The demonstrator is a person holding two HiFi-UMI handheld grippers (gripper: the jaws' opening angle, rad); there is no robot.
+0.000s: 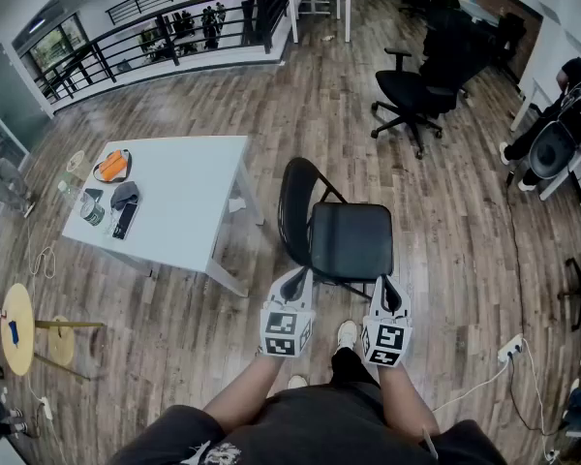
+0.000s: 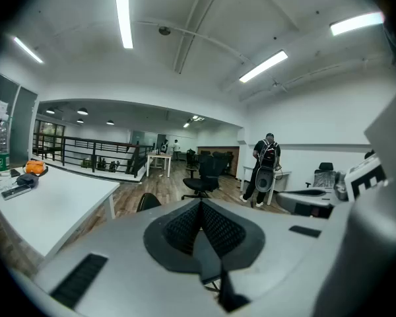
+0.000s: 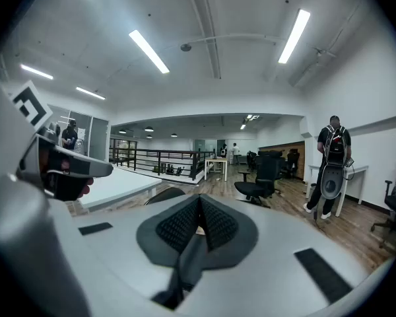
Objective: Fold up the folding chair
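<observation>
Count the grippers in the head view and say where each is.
2. The left gripper is by the near edge of the folding chair's seat, at the backrest end; the right gripper is by the same edge's other end. Both shut, none hidden.

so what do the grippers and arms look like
Both the left gripper and right gripper are light grey wedges tapering to black, mesh-textured pads, each carrying a cube of black-and-white square markers. No cable shows on either. The forearms are unsleeved; the person wears a dark grey top.
</observation>
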